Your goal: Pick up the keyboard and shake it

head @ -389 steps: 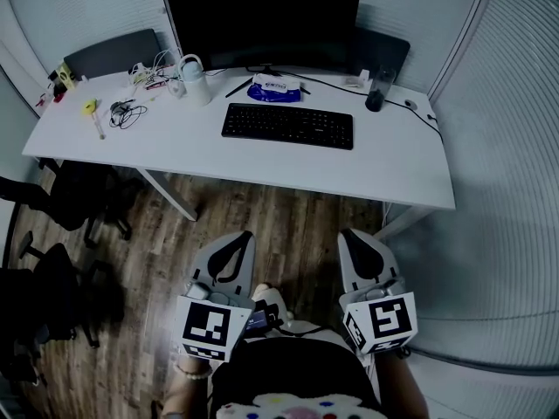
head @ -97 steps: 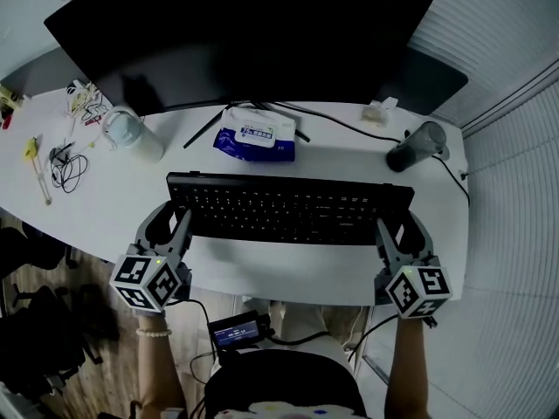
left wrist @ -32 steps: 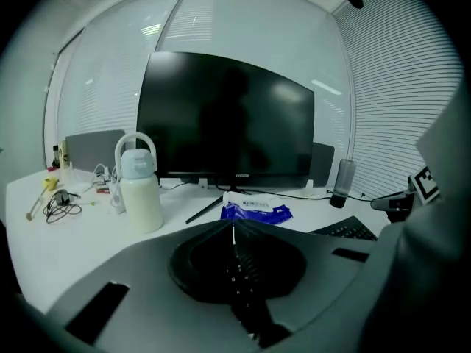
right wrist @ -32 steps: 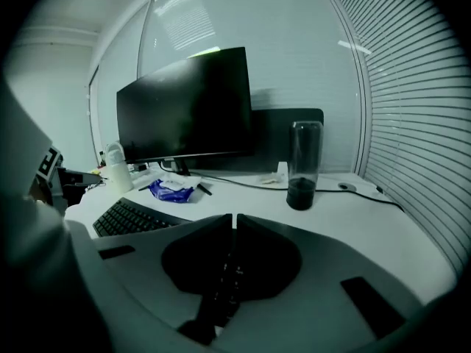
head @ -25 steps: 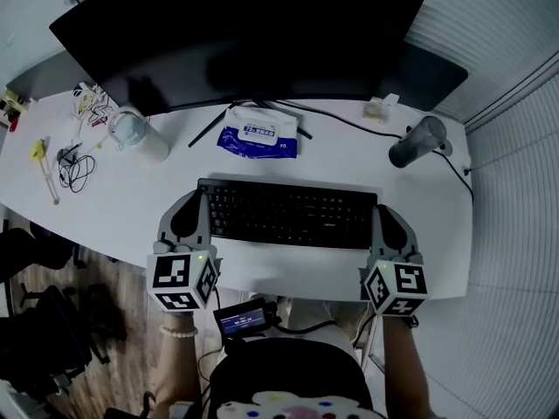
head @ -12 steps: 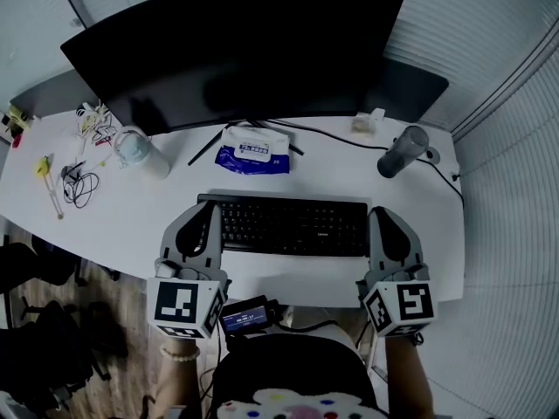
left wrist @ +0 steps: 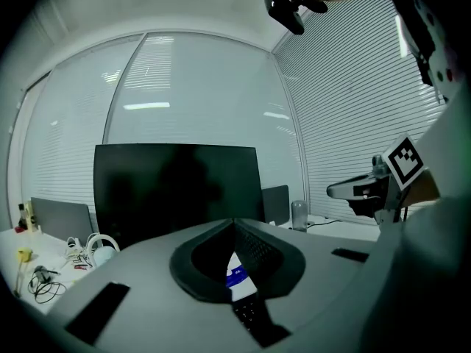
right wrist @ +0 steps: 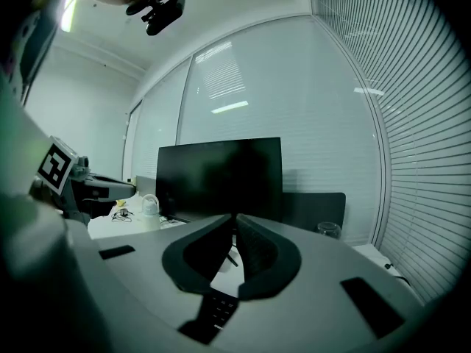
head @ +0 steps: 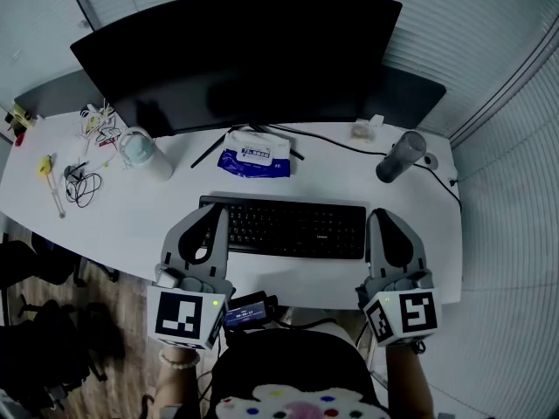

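rising together since a second ago, the left gripper (head: 217, 216) and right gripper (head: 378, 218) are now sitting closer to the head camera. each is clamping tight on one short end of the keyboard (head: 284, 228). the keyboard is hanging level between them, in front of the monitor (head: 236, 59). it is probably clearing the desk (head: 131, 225), though the steep view is not confirming a gap. pick-up is looking complete. the shake is pending and is calling for an equal grip at both ends.

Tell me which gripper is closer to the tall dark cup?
Right. The right gripper holds the black keyboard at the end nearest the tall dark cup; the left gripper holds its far end.
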Tool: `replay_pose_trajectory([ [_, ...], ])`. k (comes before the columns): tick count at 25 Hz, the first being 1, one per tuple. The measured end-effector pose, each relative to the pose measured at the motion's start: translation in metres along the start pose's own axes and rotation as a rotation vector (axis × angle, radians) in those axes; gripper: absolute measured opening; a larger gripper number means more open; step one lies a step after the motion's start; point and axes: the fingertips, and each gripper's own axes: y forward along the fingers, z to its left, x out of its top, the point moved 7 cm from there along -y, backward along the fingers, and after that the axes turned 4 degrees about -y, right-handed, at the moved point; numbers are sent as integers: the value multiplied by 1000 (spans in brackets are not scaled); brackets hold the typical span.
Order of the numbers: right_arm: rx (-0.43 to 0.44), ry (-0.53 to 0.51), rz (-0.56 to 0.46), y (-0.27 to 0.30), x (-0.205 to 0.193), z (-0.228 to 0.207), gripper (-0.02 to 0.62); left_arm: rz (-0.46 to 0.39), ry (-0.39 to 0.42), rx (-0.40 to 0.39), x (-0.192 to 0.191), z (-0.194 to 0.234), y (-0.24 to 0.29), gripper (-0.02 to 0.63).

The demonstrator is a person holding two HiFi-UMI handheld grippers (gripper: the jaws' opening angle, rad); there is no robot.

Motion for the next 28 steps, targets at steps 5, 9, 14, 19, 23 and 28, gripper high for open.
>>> replay_pose_trajectory([
  [5,20,-10,0,1,1,4,43,9,7,-10,-4,-3,-1,17],
  [9,24,-22,12,2,1,8,43,13,1,-12,-6,-3,-1,17],
  [14,25,-29,21,2,-2,8,41,22,-1,-15,-9,-3,1,17],
  [19,25,-32,34,2,-4,8,41,29,0,-22,-11,-4,2,17],
  [23,29,-37,36,3,-6,10,41,28,14,-38,-13,-4,3,17],
  [28,31,-34,35,4,-6,11,41,32,3,-47,-14,-4,4,17],
])
